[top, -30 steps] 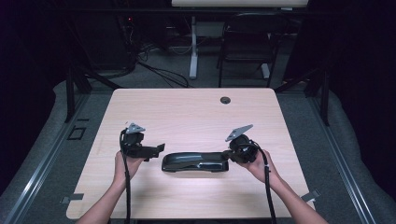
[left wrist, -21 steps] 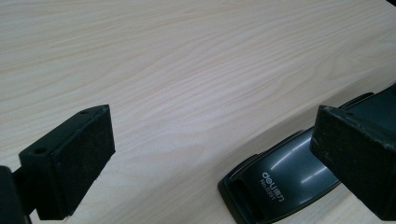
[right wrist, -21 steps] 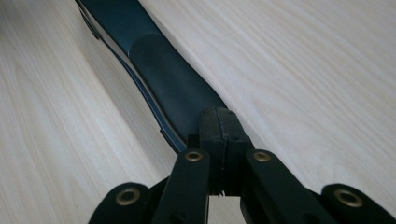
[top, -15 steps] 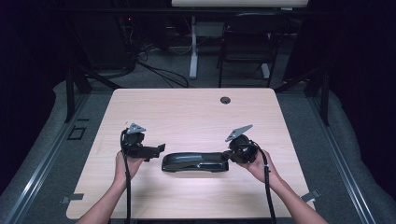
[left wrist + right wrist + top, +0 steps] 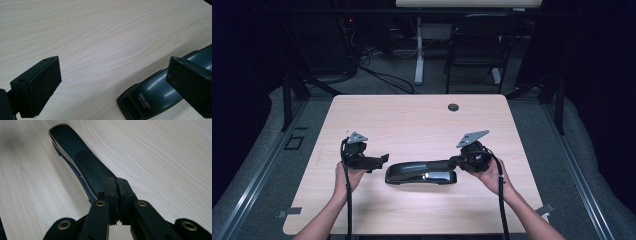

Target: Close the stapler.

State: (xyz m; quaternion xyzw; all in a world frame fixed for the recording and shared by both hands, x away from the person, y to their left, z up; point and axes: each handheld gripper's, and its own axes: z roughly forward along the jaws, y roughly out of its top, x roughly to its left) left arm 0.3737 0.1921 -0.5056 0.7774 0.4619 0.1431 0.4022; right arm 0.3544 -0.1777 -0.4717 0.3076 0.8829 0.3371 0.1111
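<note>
Pale wood table (image 5: 412, 120), dark room; left claw (image 5: 112, 82) apart, right claw (image 5: 117, 187) together beside stapler (image 5: 422, 172).

Stapler (image 5: 421, 171) lies crosswise on table (image 5: 412, 120), near front edge | left gripper (image 5: 379, 160) just left of it | right gripper (image 5: 456, 161) at its right end | grommet hole (image 5: 453, 107) behind, near far edge

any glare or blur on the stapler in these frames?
High view: sharp table, dark surround, small highlight on the stapler. Left gripper view: soft streak glare on the stapler, near pads slightly soft. Right gripper view: shut right tongs crisp, stapler tip softer.
</note>
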